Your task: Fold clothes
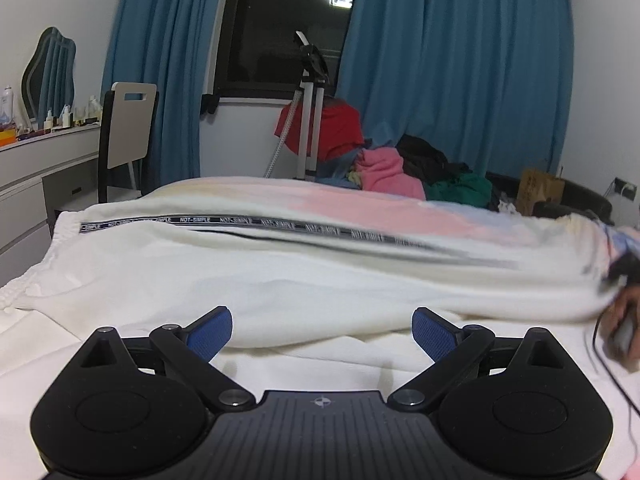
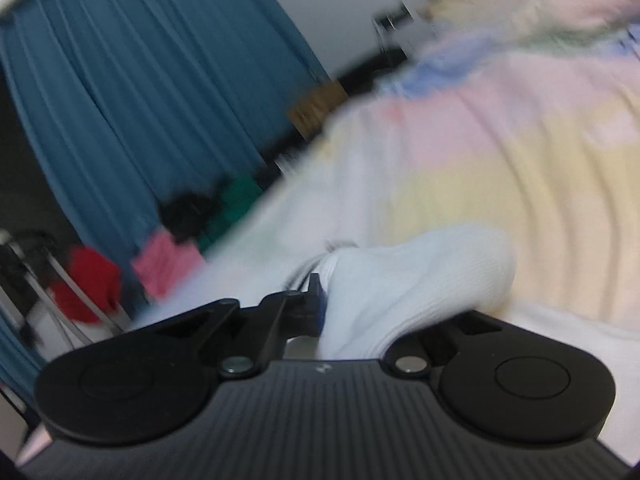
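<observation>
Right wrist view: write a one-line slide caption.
Right hand-held gripper shut on a fold of the white garment, pastel fabric behind, blue curtain at left.

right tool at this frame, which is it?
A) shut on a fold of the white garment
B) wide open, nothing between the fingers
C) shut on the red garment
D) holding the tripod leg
A: in the right wrist view the right tool is closed, with a bunched fold of the white garment pinched between its fingers; the red garment lies far off by the curtain.
</observation>
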`<state>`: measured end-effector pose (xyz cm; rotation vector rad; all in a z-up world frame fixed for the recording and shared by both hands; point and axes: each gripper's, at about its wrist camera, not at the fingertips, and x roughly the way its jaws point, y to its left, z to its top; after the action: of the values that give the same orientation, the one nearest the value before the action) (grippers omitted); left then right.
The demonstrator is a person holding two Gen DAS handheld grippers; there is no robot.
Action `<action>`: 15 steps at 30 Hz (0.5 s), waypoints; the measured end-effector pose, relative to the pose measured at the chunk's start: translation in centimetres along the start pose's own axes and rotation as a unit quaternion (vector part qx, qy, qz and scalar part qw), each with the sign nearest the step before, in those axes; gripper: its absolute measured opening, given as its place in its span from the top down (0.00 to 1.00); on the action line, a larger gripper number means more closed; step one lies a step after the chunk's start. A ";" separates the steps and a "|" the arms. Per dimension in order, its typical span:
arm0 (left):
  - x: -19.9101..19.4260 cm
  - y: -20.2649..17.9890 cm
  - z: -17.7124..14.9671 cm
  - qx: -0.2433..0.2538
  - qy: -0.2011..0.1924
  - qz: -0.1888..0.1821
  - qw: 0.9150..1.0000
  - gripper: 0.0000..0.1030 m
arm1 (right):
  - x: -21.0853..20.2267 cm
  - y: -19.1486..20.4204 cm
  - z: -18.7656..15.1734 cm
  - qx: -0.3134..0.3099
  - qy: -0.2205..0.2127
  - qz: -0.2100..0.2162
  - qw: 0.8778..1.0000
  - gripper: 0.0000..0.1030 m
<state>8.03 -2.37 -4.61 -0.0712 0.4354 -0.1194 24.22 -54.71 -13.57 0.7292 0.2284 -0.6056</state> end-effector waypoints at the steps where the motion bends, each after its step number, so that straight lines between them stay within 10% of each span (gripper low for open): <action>1: -0.2 0.0 0.1 -0.001 -0.001 -0.001 1.000 0.05 | 0.1 -0.5 -0.1 0.005 0.011 -0.001 1.000 0.92; 7: -0.9 0.0 0.9 0.001 -0.009 -0.002 1.000 0.05 | -0.5 -0.6 0.0 -0.015 0.046 -0.013 0.999 0.83; 11: -1.6 -0.4 1.0 0.006 -0.018 0.003 1.000 0.05 | -4.1 0.2 -0.3 -0.055 0.053 -0.024 0.997 0.26; 15: -2.5 -0.1 1.1 -0.006 -0.017 -0.001 1.000 0.05 | -8.7 1.2 -0.5 -0.105 0.043 -0.016 0.993 0.20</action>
<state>6.19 -2.11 -2.58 -0.0855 0.4014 -0.1178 17.87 -49.87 -9.76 0.5498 0.3777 -0.5706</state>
